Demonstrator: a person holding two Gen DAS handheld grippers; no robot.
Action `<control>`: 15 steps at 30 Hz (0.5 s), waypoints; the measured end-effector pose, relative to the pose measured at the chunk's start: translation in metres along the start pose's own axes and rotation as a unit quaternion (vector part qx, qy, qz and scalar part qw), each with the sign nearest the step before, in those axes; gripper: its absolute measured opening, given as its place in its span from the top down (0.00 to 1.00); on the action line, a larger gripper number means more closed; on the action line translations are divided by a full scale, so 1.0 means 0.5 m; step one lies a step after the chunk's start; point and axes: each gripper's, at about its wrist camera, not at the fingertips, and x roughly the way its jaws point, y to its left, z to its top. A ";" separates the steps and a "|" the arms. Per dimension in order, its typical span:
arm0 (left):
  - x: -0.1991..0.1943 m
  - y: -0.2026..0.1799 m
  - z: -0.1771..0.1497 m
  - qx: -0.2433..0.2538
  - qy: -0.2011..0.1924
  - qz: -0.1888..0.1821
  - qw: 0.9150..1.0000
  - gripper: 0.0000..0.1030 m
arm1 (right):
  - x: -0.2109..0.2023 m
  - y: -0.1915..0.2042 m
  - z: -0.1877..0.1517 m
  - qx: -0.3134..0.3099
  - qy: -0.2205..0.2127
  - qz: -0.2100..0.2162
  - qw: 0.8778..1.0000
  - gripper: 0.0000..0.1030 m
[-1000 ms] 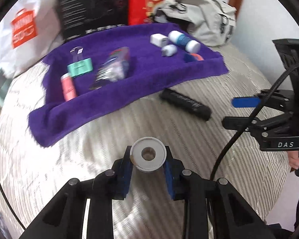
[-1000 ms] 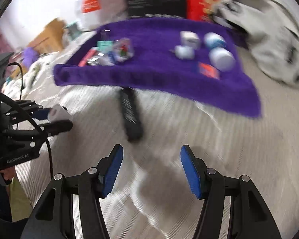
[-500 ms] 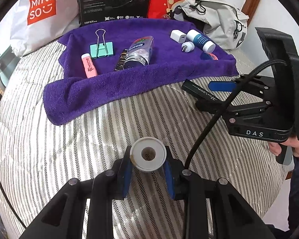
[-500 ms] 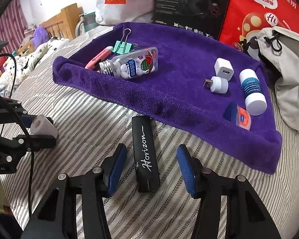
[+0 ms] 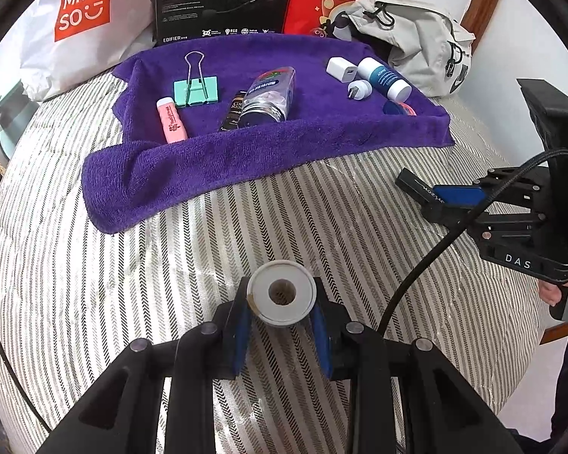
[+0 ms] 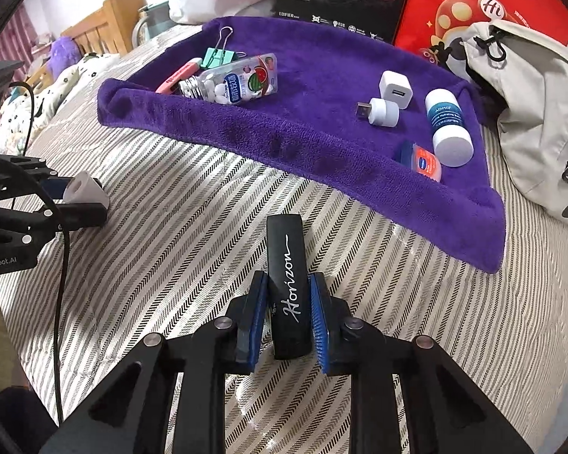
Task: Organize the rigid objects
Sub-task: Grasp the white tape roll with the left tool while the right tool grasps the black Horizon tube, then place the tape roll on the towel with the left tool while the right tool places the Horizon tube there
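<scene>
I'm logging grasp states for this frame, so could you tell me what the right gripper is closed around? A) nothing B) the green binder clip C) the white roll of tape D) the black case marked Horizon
D: in the right wrist view the right gripper has its blue pads pressed against both sides of the black case, over the striped bedcover.

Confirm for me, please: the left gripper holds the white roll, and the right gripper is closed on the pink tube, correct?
Not quite. The right gripper is closed on the black Horizon case, as the right wrist view shows; the pink tube lies on the purple towel. The left gripper does hold the white roll.
</scene>
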 end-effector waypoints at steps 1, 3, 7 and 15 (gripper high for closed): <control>0.001 -0.001 0.000 0.000 -0.001 0.001 1.000 0.73 | 0.001 0.001 0.001 0.000 -0.001 -0.002 1.000 0.78; 0.002 -0.004 0.001 0.002 -0.002 0.005 1.000 0.73 | 0.002 0.001 0.003 0.002 -0.003 -0.002 1.000 0.78; 0.007 -0.014 0.003 0.012 -0.007 0.017 1.000 0.73 | 0.003 -0.002 0.005 0.000 -0.002 0.003 1.000 0.78; -0.005 -0.001 0.007 -0.010 -0.011 0.005 1.000 0.73 | -0.010 -0.008 -0.004 0.008 0.000 0.021 1.000 0.79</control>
